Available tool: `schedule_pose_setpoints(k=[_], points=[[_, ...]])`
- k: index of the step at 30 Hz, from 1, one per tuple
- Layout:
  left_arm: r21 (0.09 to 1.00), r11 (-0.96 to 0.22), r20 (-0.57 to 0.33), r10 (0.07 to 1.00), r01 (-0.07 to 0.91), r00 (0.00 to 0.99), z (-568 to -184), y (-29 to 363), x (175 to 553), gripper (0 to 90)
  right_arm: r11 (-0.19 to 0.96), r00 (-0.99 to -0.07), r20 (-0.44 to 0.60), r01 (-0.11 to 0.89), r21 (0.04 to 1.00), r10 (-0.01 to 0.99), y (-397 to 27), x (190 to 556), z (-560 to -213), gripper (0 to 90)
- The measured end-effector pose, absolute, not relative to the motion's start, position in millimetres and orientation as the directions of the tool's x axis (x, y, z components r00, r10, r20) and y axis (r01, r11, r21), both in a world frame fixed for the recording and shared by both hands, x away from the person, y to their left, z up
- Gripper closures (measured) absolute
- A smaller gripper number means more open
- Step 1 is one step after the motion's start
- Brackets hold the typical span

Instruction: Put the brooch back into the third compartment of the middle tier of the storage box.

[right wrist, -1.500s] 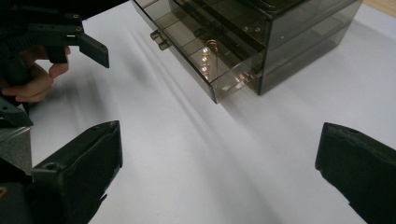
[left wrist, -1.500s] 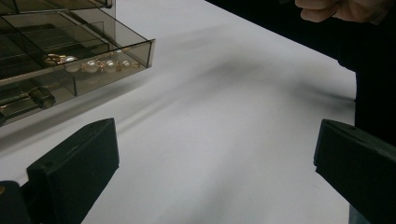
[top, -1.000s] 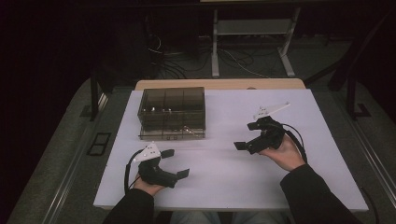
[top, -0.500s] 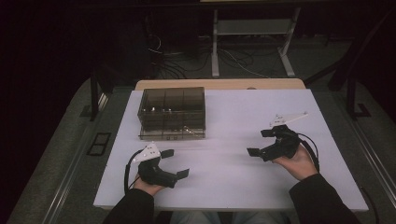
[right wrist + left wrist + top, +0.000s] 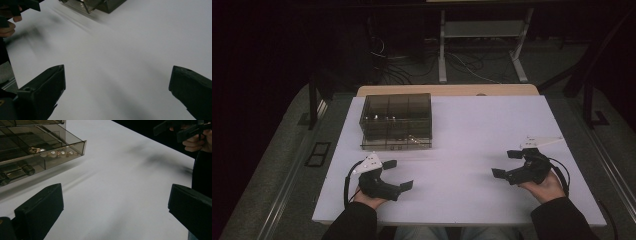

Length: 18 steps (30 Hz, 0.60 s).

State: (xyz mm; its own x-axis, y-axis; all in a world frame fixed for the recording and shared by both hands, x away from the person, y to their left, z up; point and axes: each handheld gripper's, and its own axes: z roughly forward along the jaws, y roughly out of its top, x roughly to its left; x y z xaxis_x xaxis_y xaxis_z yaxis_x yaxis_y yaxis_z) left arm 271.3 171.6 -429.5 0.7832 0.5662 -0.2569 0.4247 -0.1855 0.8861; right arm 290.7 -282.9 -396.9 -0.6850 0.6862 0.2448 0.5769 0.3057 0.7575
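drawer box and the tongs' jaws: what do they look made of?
Drawer box: looks like smoke-tinted clear plastic, glossy; you see through its walls to the beads and gold-coloured bits in the open drawer. Could be acrylic, can't confirm.
Left tongs and right tongs: jaws look like matte black plastic, blocky, no shine; possibly printed, too dark to tell.
Table: flat matte white surface.
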Motion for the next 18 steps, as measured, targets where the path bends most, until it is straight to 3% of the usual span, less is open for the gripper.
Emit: schedule_pose_setpoints(k=[18], points=[[0.881,-0.187,-0.263,0.568,0.434,0.780,-431,175,273,0.0,0.241,-0.640,0.255,0.583,0.776,0.725,-308,270,-418,0.4]])
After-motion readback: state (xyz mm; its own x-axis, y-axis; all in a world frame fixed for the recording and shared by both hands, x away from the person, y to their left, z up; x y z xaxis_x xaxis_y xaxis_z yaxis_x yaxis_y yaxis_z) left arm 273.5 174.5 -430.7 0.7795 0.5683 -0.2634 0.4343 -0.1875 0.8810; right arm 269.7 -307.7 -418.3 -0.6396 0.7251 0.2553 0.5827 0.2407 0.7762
